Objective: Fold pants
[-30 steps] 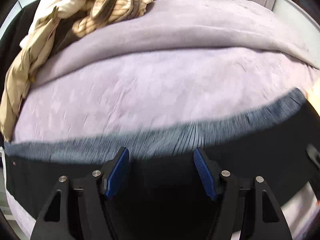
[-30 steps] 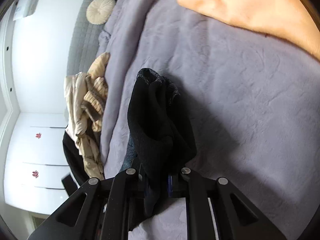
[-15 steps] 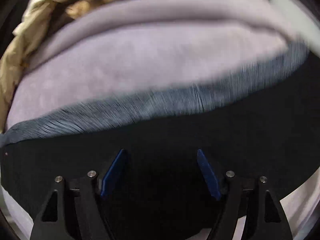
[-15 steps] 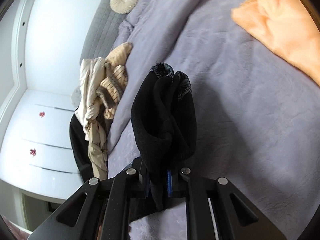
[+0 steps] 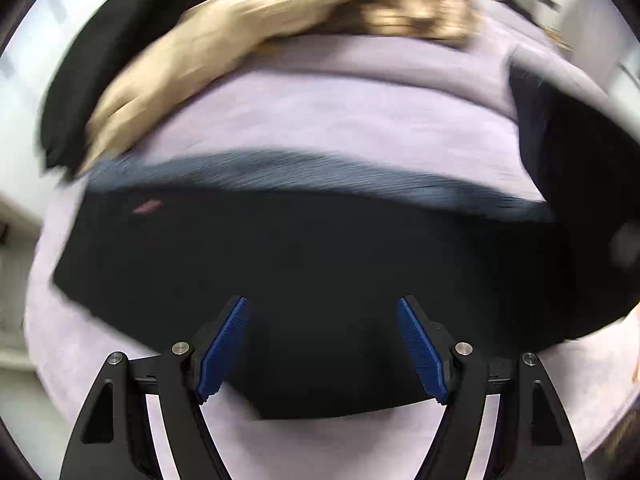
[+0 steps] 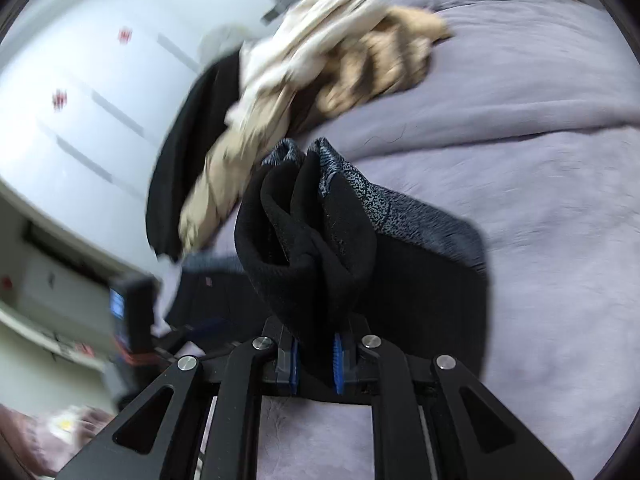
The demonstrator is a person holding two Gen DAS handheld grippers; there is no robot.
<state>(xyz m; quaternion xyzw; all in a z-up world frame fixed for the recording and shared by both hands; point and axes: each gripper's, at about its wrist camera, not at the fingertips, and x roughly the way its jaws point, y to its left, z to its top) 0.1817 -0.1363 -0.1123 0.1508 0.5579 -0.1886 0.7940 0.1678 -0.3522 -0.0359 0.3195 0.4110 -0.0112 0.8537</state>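
On the lilac bedspread (image 5: 320, 120) our black pants (image 5: 320, 272) lie spread flat; our left claw (image 5: 322, 344) hovers above them, jaws wide and empty. Our right claw (image 6: 316, 356) is clamped tight on a bunched cuff end (image 6: 308, 232). We judge that the thick bunch could slip out, or land crooked, dragging the flat layer askew near the beige clothes (image 6: 320, 80).

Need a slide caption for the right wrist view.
Right gripper clamps bunched black pants above lavender bedspread.
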